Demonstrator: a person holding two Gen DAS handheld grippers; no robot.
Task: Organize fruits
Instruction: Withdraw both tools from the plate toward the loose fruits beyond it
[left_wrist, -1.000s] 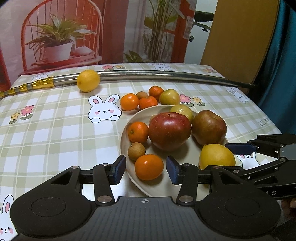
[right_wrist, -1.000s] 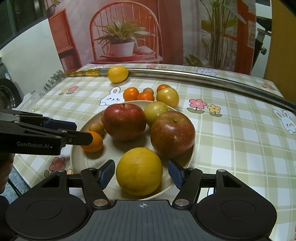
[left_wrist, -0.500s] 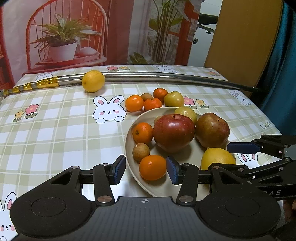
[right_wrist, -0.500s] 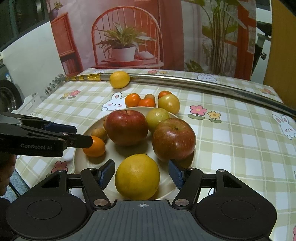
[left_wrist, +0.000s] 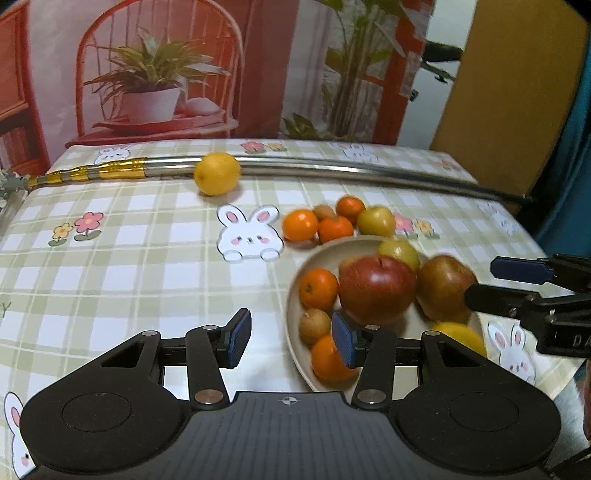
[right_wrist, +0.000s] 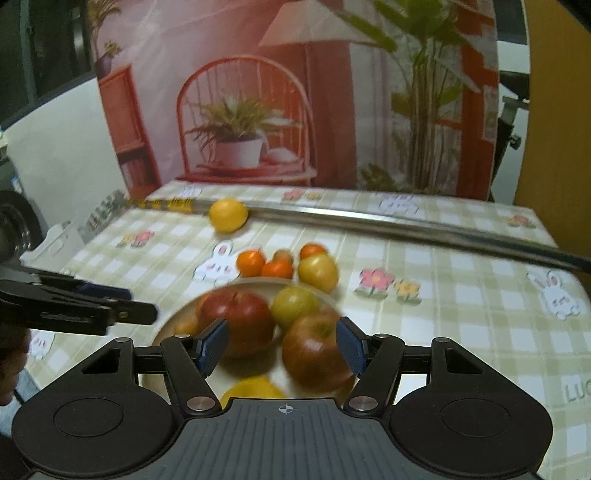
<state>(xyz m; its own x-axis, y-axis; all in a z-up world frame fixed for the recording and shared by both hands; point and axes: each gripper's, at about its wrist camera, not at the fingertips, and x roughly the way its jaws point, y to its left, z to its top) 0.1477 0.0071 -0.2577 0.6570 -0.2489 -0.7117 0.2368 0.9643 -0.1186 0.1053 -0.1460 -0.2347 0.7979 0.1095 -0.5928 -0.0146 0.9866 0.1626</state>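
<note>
1. Two pairs of tongs hang over the near side of the plate (left_wrist: 293, 291), both spread and gripping nothing: the left tongs (left_wrist: 291, 341) at its near-left rim, the right tongs (right_wrist: 282, 345) above its near edge.
2. Plate contents: two red apples (right_wrist: 236, 319), a greenish apple (right_wrist: 293, 302), mandarins (left_wrist: 318, 288), a lemon (right_wrist: 253, 387), gathered there as sorted, I judge.
3. Beyond the plate, on the table (left_wrist: 110, 280), loose mandarins (left_wrist: 300, 224) and a yellow-green fruit (left_wrist: 376, 221) cluster; a second lemon (left_wrist: 217, 173) rests farther off against a metal rod (left_wrist: 332, 170), likely awaiting collection.

A beige plate (left_wrist: 295, 291) of red apples (left_wrist: 376, 288) and orange tangerines (left_wrist: 318, 288) sits on green-checked, bunny-printed tablecloth (left_wrist: 129, 266).
</note>
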